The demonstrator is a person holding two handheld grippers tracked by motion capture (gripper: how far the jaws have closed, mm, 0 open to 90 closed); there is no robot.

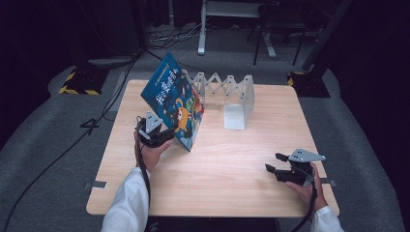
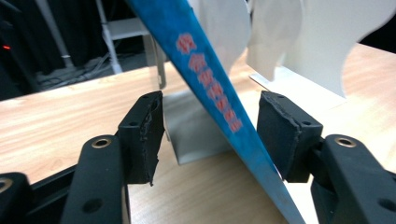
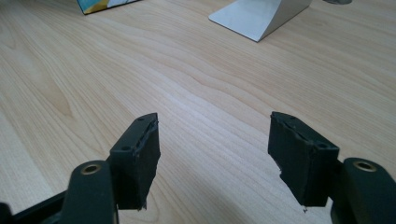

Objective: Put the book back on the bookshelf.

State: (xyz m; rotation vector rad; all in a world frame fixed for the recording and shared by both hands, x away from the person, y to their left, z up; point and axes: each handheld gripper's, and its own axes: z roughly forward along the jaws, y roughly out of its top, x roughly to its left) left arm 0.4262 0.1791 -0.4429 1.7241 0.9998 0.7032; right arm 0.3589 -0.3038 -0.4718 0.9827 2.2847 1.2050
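Observation:
A blue picture book [image 1: 176, 104] stands tilted on its lower edge at the table's left middle, its top leaning toward the left end of a white accordion book rack [image 1: 232, 94]. My left gripper [image 1: 164, 137] is at the book's lower near corner. In the left gripper view the book's blue spine [image 2: 210, 79] runs slantwise between the jaws of the left gripper [image 2: 212, 126]. It lies close to the right pad [image 2: 285, 135], with a clear gap to the left pad. My right gripper [image 1: 273, 164] rests low near the table's front right, and its jaws [image 3: 215, 149] are open over bare wood.
The wooden table [image 1: 217, 179] has free room in the middle and front. The rack's flat end plate [image 3: 257, 16] lies ahead of the right gripper. Past the table are stands, floor cables and a yellow-black striped base [image 1: 77, 82].

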